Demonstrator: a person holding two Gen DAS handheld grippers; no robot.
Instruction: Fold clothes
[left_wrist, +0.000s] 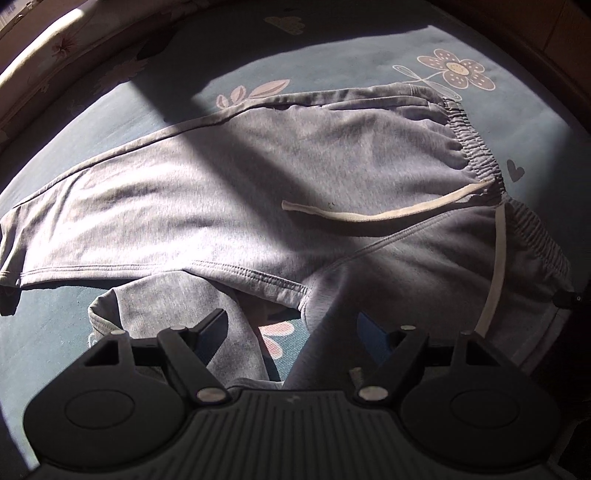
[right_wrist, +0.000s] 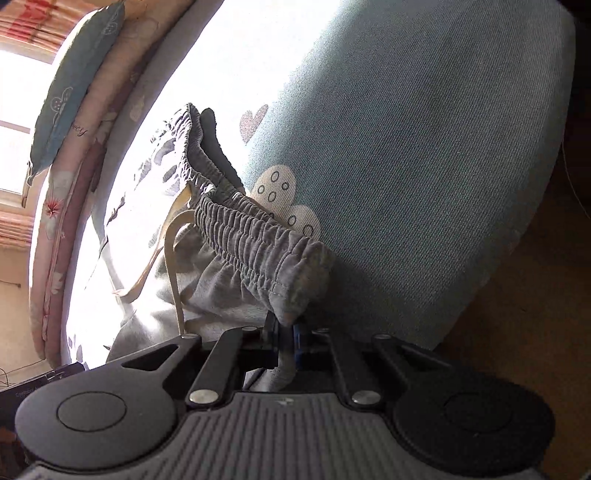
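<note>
Sweatpants: grey, spread nearly flat on blue bedsheet, near leg rumpled; no fold made yet; right gripper clamped on waistband corner; left gripper spread apart, empty, above near leg.

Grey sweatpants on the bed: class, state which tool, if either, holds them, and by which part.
The right tool is shut on the grey sweatpants, pinching the near corner of the elastic waistband. The left tool hangs open above a leg, holding nothing.
</note>
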